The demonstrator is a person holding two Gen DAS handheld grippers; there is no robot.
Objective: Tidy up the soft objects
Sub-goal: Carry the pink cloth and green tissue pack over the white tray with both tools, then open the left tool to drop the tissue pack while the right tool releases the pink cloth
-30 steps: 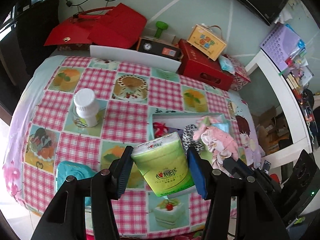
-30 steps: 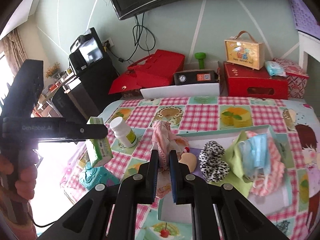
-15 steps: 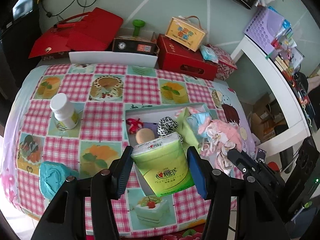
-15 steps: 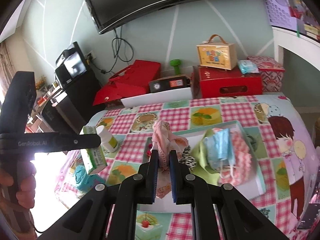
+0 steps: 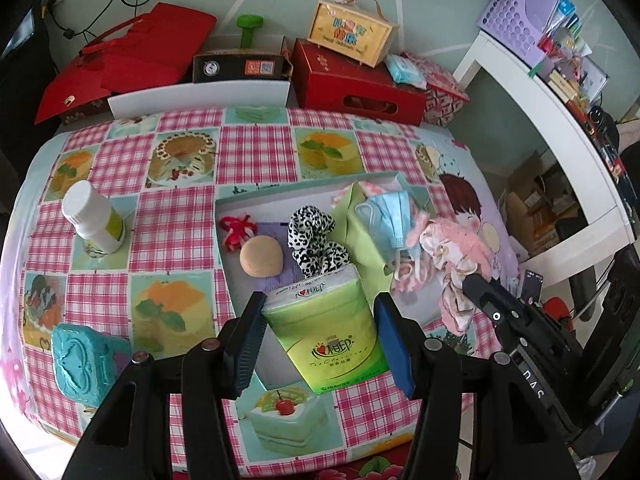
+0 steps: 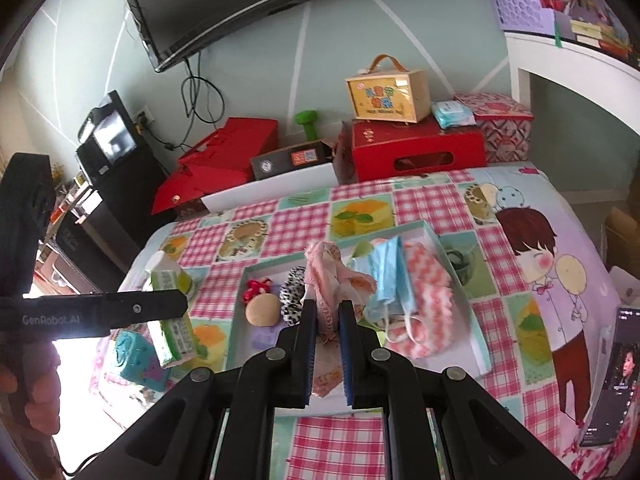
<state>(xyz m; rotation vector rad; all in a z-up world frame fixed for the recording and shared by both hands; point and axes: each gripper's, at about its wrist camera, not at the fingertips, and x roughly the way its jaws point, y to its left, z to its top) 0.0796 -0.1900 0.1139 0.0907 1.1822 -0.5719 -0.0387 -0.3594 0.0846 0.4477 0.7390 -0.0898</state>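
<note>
My left gripper (image 5: 320,300) is shut on a green tissue pack (image 5: 330,328), held above the near end of a shallow white box (image 5: 256,196) on the checked tablecloth. My right gripper (image 6: 324,312) is shut on a pink frilly cloth (image 6: 326,276), hanging over the same white box (image 6: 456,268). That pink cloth (image 5: 452,248) shows at the right of the left wrist view. The box holds a leopard scrunchie (image 5: 316,236), a tan sponge (image 5: 261,257), a red bow (image 5: 236,230), a blue face mask (image 5: 390,216) and a green cloth (image 5: 360,236). The green tissue pack (image 6: 176,332) also appears left in the right wrist view.
A white pill bottle (image 5: 94,220) and a teal box (image 5: 86,356) stand on the table's left side. Red cases (image 5: 356,80), a yellow carry box (image 5: 352,34) and a green dumbbell (image 5: 248,30) line the far edge. A phone (image 6: 612,376) lies near the right edge.
Both grippers have moved over the table toward the white box and sunk a little, each keeping its grip. The box now sits more under the tissue pack.
</note>
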